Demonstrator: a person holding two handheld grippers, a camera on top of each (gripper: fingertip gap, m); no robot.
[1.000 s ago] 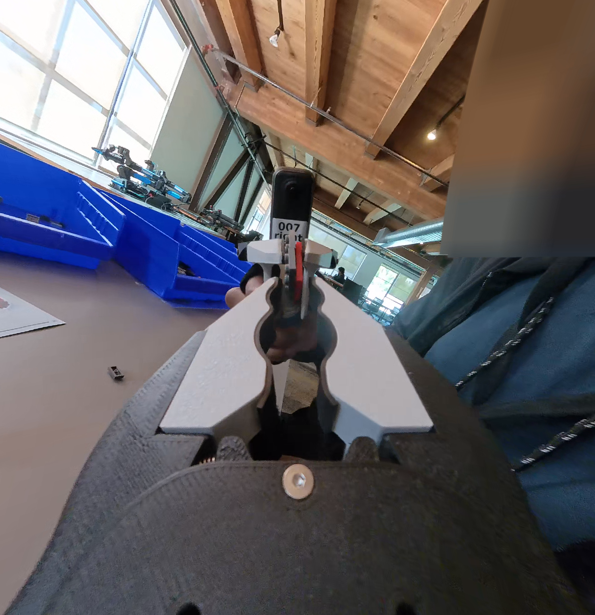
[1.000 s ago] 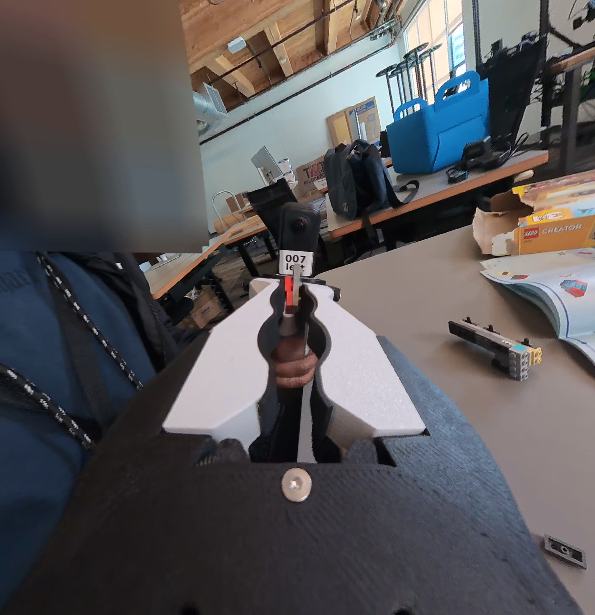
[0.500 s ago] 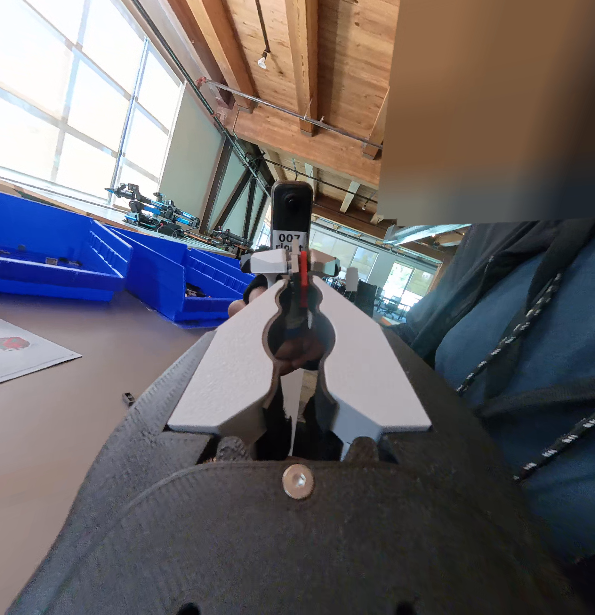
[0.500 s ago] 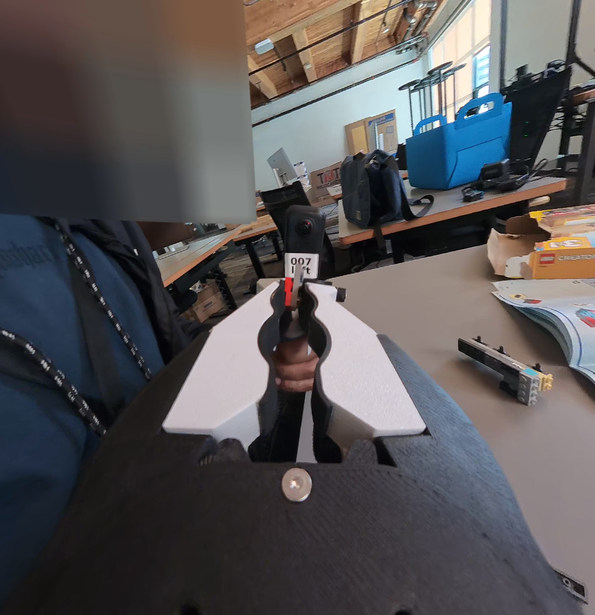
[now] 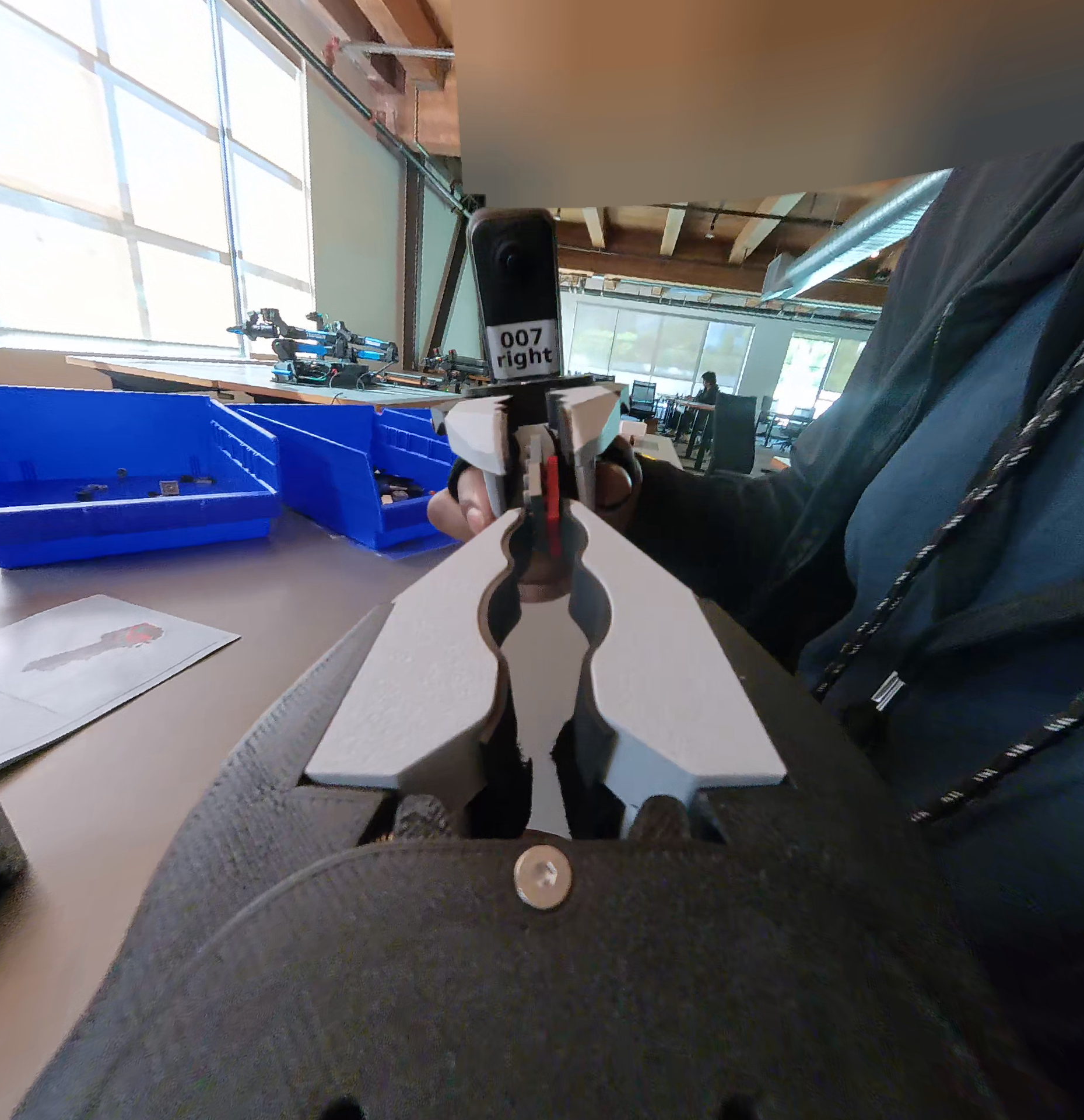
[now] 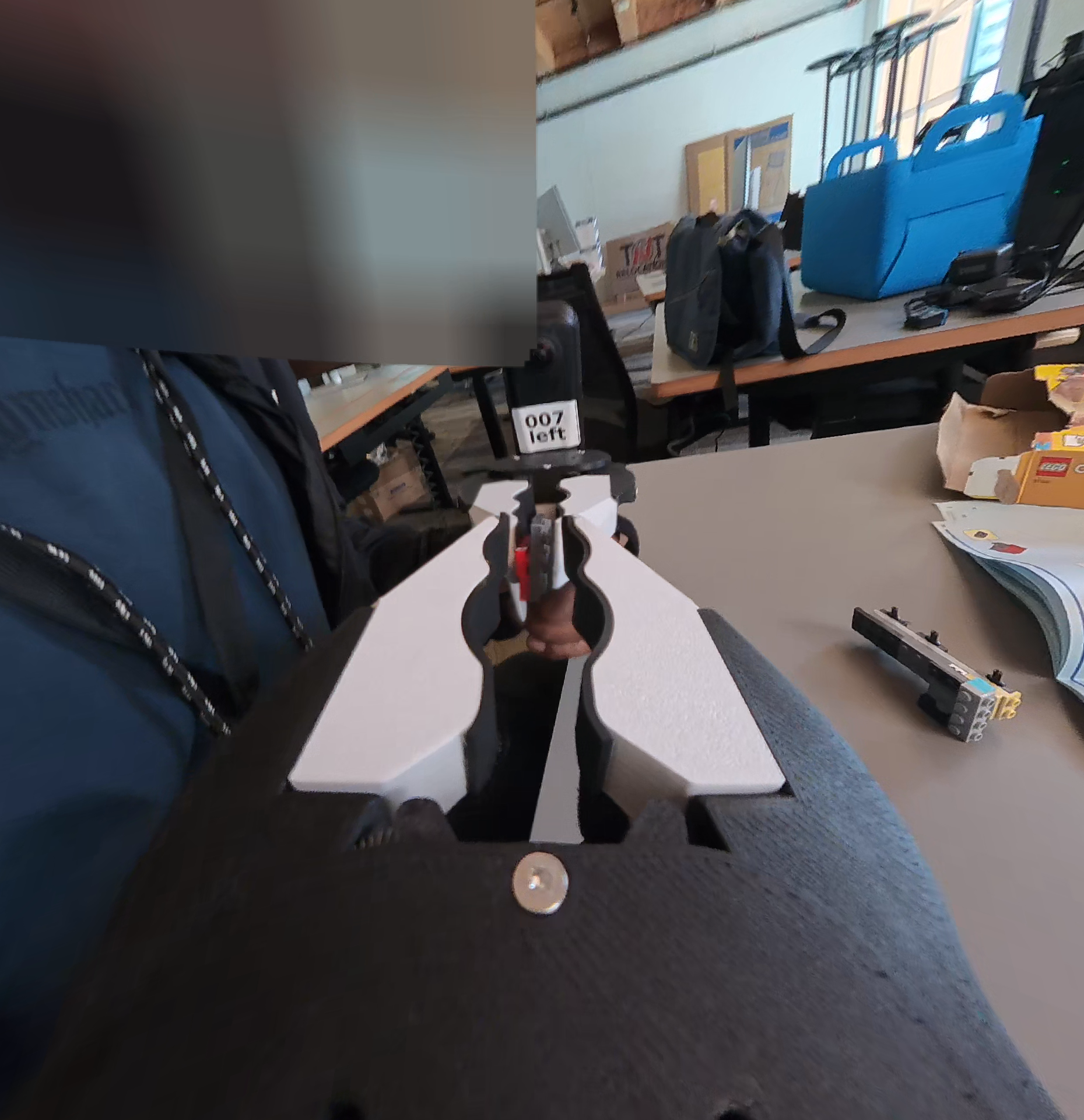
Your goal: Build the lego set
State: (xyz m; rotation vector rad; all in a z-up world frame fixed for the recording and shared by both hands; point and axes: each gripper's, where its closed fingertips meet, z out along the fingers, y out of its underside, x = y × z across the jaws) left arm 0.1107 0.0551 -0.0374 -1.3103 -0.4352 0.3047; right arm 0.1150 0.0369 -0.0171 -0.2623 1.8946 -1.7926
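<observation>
Red and grey lego pieces [image 5: 545,494] sit pressed together edge-on, held in the air above the table [image 5: 163,697] between our two grippers, which meet tip to tip. Our left gripper [image 5: 542,527] has its jaws nearly closed, the tips pinching the small stack; our right gripper [image 6: 536,548] is likewise drawn in on the same stack [image 6: 534,560] from the opposite side, though which piece each one bears on we cannot quite tell. A hand [image 5: 466,503] wraps the right gripper's grip. On the table: a black lego beam with a grey and yellow end [image 6: 936,673], lying apart to the right; an open instruction booklet [image 6: 1036,582]; a torn yellow box [image 6: 1048,460]; a printed sheet [image 5: 91,666]; two blue bins [image 5: 127,485] holding loose parts.
</observation>
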